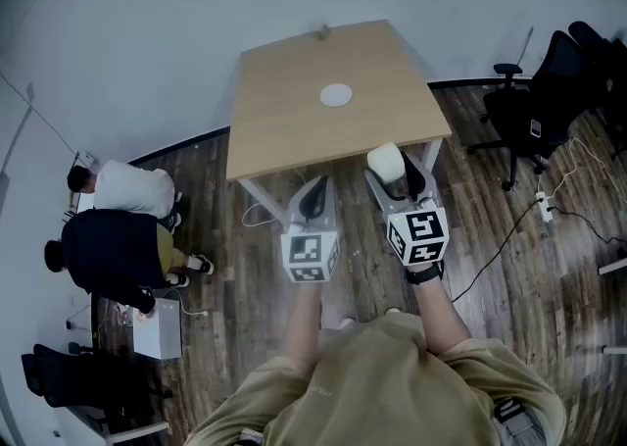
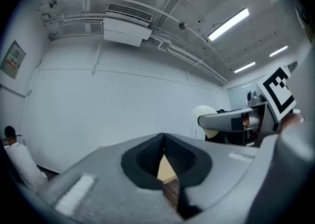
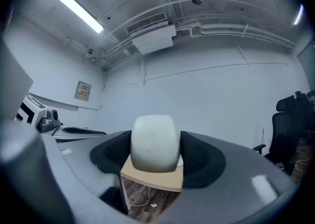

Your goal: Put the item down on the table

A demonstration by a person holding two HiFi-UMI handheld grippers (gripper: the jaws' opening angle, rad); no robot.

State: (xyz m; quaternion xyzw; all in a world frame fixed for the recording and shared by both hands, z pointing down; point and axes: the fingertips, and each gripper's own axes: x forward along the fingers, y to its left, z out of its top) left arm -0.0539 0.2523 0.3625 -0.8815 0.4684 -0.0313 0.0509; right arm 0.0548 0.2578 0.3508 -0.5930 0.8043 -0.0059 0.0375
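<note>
My right gripper (image 1: 390,168) is shut on a rounded white item (image 1: 386,162), held in the air just short of the wooden table's (image 1: 294,111) near edge. In the right gripper view the white item (image 3: 154,143) fills the space between the black pads (image 3: 201,158), with the table's corner (image 3: 153,178) showing below it. My left gripper (image 1: 313,195) hangs beside it, lower and to the left, shut with nothing in it. In the left gripper view its pads (image 2: 184,160) meet, and the right gripper with the white item (image 2: 204,114) shows at the right.
A white disc (image 1: 336,95) lies on the table near its middle. Black office chairs (image 1: 549,91) and a floor cable (image 1: 558,199) are at the right. Two people (image 1: 118,228) are on the wooden floor at the left, beside a white box (image 1: 160,328).
</note>
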